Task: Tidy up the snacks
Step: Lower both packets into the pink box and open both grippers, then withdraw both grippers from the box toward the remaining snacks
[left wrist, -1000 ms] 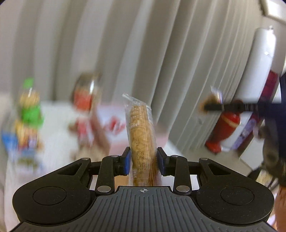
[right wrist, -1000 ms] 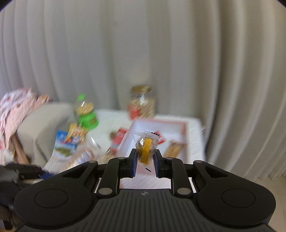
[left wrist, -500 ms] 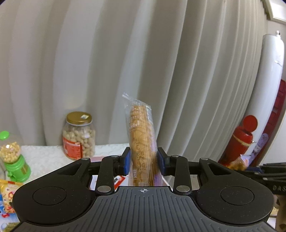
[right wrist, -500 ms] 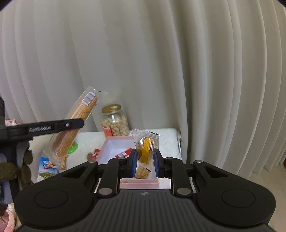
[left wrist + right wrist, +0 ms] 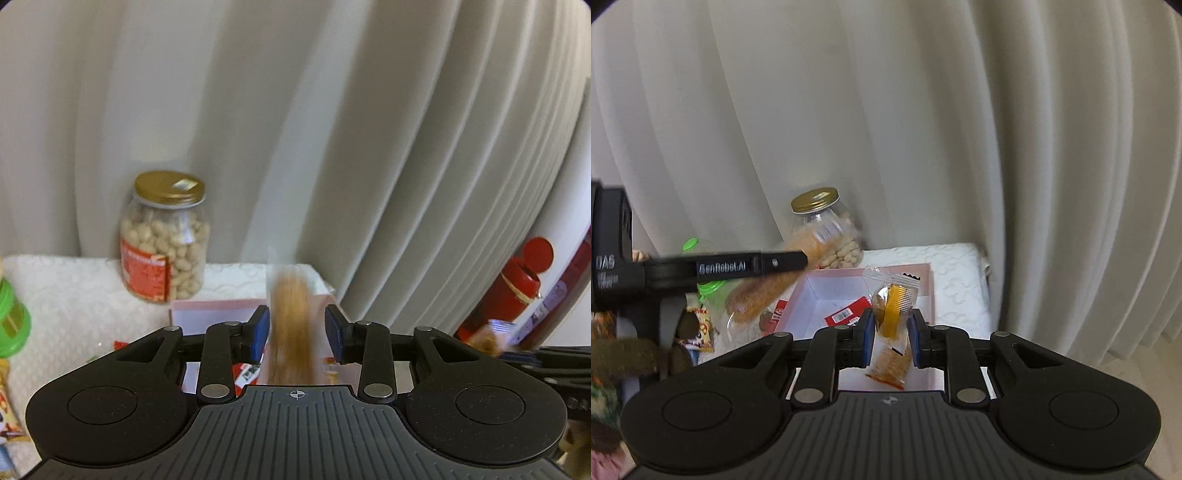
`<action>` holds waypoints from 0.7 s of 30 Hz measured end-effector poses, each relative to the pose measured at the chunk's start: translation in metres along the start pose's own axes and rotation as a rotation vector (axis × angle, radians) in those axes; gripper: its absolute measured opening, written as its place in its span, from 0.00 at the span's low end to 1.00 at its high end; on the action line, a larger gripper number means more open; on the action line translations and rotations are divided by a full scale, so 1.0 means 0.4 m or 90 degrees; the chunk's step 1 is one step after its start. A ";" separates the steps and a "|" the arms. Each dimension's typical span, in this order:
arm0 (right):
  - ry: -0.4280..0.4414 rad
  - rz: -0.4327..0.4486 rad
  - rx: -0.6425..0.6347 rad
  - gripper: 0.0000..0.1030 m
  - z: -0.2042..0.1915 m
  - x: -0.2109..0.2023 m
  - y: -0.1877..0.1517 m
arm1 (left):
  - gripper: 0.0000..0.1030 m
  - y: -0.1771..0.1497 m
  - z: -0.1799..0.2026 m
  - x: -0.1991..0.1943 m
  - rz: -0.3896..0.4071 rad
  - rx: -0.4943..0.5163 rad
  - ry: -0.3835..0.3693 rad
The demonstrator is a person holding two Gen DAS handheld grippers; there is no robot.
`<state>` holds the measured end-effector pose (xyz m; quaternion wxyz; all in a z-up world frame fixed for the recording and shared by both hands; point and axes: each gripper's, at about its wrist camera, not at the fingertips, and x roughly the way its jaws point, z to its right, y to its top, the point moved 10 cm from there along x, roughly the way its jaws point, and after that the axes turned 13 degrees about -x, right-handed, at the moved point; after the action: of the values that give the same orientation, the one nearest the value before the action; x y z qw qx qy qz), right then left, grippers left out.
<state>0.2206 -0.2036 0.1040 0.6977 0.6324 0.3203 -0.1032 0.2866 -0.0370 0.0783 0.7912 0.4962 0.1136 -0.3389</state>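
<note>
The left gripper [image 5: 297, 328] has just been opening; its fingers stand clear of the light, brittle cracker sleeve [image 5: 293, 325] between them. The right gripper [image 5: 891, 330] is clenched on the crinkly, slippery snack packet [image 5: 894, 301] at mid-body.

Readable in right wrist view: "GenRobot.AI" in white on the black finger of the left gripper [image 5: 803, 260], reaching in from the left of the right-hand tongs. "DAS" on the same gripper's black body, farther left; smaller lines beneath illegible. Jar label [image 5: 146, 271], barcodes and wrapper print too blurred to read.
</note>
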 end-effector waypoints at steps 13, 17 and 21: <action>0.059 -0.082 0.041 0.54 -0.036 0.232 -0.001 | 0.37 -0.008 -0.258 -0.064 -0.006 -0.099 0.089; 0.042 -0.104 0.018 0.57 -0.042 0.220 -0.028 | 0.37 -0.033 -0.340 -0.081 -0.013 -0.140 0.122; 0.049 -0.117 0.010 0.62 -0.066 0.218 -0.052 | 0.37 -0.071 -0.385 -0.080 -0.038 -0.153 0.134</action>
<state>0.2682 -0.1596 0.0370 0.6677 0.6092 0.4024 -0.1450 0.2683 0.1016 0.0005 0.8183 0.4271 0.2501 -0.2923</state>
